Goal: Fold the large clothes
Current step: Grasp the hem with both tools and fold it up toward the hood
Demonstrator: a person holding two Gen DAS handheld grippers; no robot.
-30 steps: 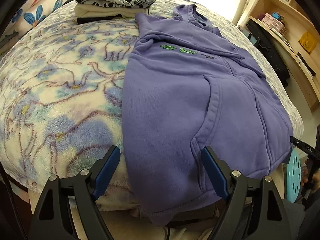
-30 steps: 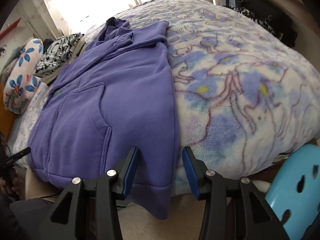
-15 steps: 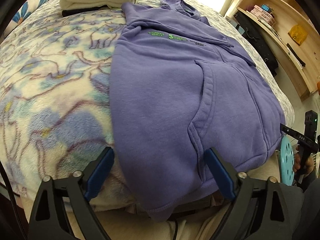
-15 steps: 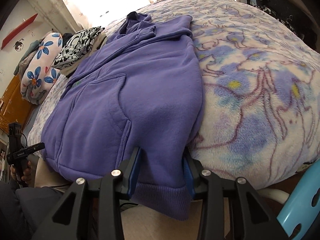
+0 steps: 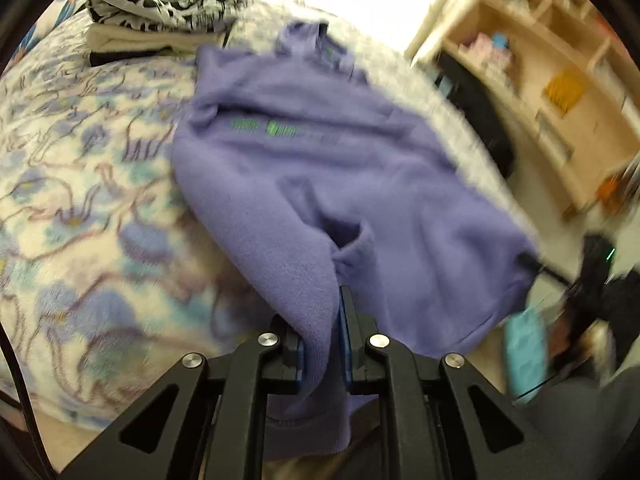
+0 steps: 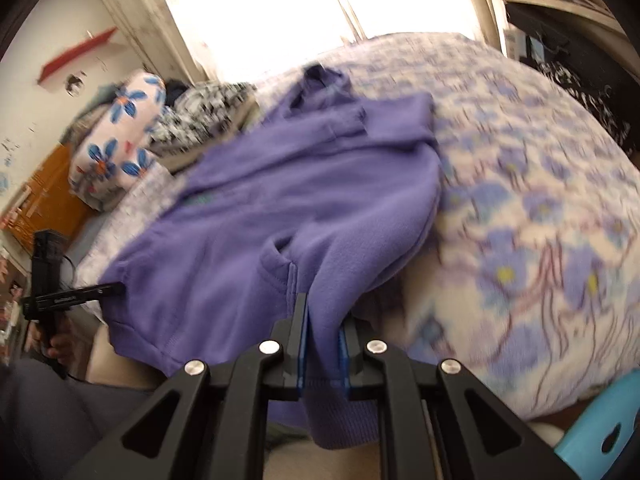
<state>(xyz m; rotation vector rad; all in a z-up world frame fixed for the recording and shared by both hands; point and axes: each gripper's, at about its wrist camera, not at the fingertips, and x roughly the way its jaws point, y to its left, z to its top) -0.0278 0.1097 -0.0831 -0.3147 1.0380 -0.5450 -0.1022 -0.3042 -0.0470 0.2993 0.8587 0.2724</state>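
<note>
Showing the left wrist view first: the left gripper had just been closing and was clamped on the ribbed hem of the purple hoodie, a thick bunch of fleece pinched between its blue pads at the near edge of the bed. The garment lay lengthwise on the patterned blanket, hood toward the far edge, beside a stack of folded clothes at the far left corner. The fabric sagged and creased around the kangaroo pocket, which suggested a soft, fairly heavy knit that would drape rather than hold shape.

Right wrist view: the right gripper had likewise just been closing and was pinching the hem at the hoodie's other bottom corner, the cloth lifted slightly off the near edge of the bed. Holding both hem corners looked apt; the ribbing probably resisted slipping. The frames were motion-blurred.
</note>
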